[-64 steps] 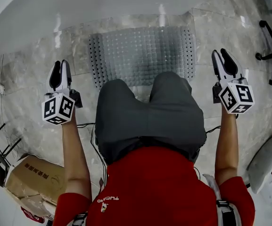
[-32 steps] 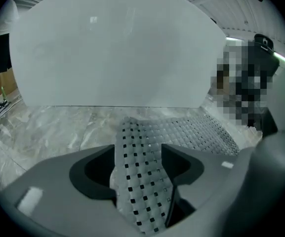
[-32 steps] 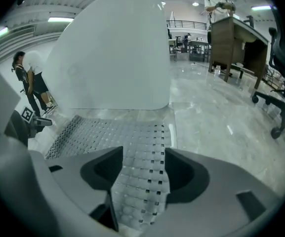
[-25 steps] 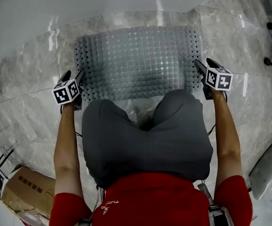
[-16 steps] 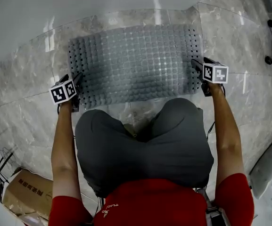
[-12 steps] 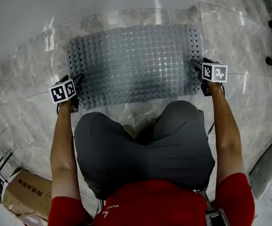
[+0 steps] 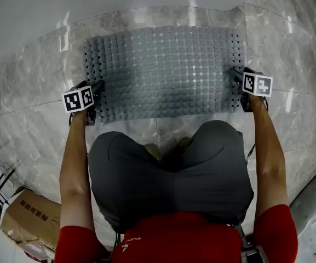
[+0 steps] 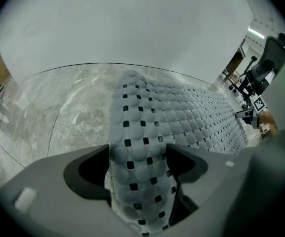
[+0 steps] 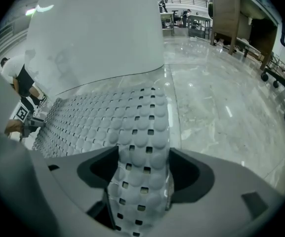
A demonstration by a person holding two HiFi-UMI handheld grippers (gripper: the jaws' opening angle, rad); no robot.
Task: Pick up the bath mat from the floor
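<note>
2 short edges of the bath mat (image 7: 163, 70), lying flat on the floor (image 7: 32, 108), are sitting between our jaws as we are holding the left gripper (image 7: 96, 92) and right gripper (image 7: 235, 78) wide open, having just been spreading them, nothing pinched yet, so both ends lift evenly.

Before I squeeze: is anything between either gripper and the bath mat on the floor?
Nothing visible. The left gripper and right gripper each straddle an end of the bath mat; their jaws have just been opening, not pressing it.
</note>
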